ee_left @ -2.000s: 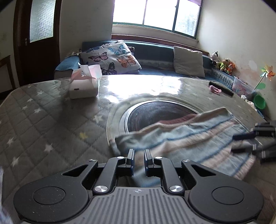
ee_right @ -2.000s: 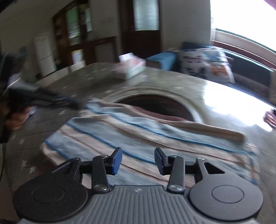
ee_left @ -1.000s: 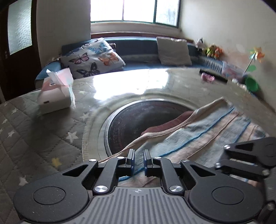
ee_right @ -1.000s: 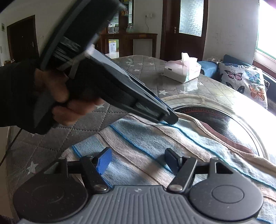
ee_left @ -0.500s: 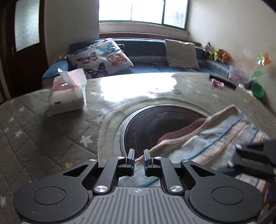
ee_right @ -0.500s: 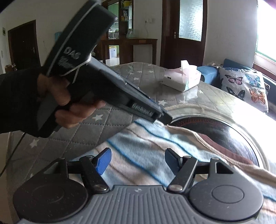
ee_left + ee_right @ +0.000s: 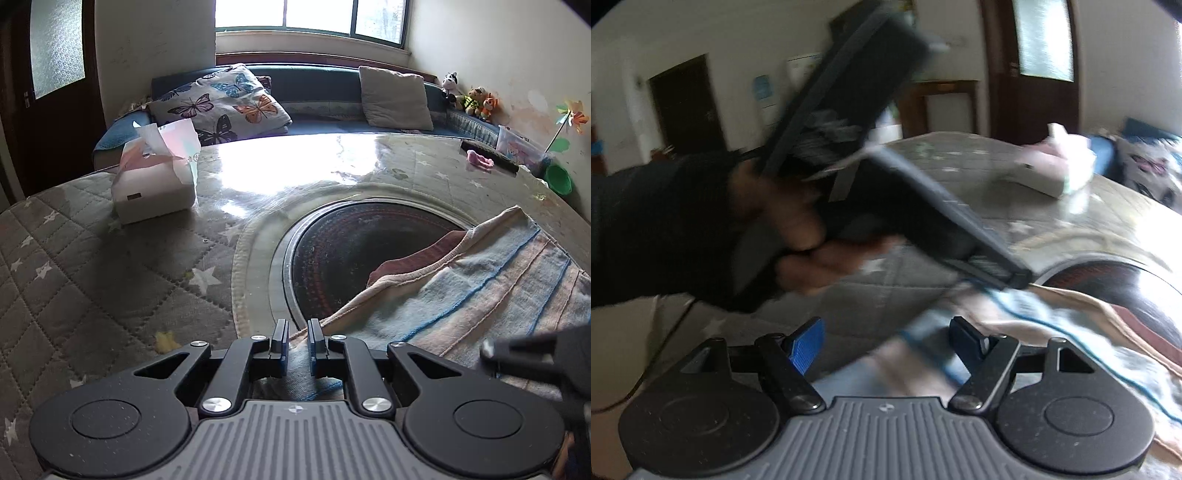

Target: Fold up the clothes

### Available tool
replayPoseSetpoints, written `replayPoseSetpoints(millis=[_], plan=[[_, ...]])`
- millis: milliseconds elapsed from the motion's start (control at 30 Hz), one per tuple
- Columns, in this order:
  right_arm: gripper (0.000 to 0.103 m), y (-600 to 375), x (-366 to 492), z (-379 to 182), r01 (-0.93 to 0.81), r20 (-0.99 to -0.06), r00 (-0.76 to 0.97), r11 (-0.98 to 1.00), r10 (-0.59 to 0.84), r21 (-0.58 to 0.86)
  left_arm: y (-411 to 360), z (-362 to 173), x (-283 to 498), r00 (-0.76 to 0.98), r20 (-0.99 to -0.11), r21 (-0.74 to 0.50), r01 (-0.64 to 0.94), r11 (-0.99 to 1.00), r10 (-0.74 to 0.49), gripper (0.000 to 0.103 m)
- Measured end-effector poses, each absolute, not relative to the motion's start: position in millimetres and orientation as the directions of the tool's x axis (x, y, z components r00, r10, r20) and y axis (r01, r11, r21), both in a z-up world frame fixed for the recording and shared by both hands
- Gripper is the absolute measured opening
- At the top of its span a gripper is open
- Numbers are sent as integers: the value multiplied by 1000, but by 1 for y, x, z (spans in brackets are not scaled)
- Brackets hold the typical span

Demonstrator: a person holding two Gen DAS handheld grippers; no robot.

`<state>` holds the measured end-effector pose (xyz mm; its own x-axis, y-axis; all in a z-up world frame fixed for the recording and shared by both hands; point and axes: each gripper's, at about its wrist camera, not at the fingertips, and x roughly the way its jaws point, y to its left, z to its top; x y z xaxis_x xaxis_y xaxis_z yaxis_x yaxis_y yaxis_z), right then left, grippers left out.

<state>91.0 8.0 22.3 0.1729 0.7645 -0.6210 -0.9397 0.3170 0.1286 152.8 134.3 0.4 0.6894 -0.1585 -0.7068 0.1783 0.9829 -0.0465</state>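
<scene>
Beside the dark round inset (image 7: 369,254) of the quilted table (image 7: 92,266), the striped garment (image 7: 480,295) is lying partly across its rim. Nearest that inset, the left gripper (image 7: 295,341) is pinching the garment's cream hem between nearly closed jaws, while the right gripper (image 7: 886,341) is opening wide over blurred cloth, gripping nothing.

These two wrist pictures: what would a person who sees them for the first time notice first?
First, the striped garment lying at the right of the quilted table, partly over the dark round inset. Next, the left tool with its narrow jaws at the garment's cream hem. In the right wrist view, the right tool is opening, unclamped, above the blurred cloth.
</scene>
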Motion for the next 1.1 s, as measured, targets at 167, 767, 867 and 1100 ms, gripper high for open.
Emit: replayPoseSetpoints(millis=[167,767,867,1100], plan=[[76,3,72,33,-957,-610,137,264,780,123,138,6,147,700,-699,-52,152,987,-145,14],[58,-1,9,24,-948,-685,297,292,665,-127,158,18,77,697,-714,-122,-30,992,-67,20],[45,0,5,22,-934,-686,338,321,644,-159,160,18,69,690,-718,-172,-52,984,-90,26],[16,-11,18,35,-913,-672,341,403,657,-69,161,20,54,696,-693,-366,-113,924,-189,35]])
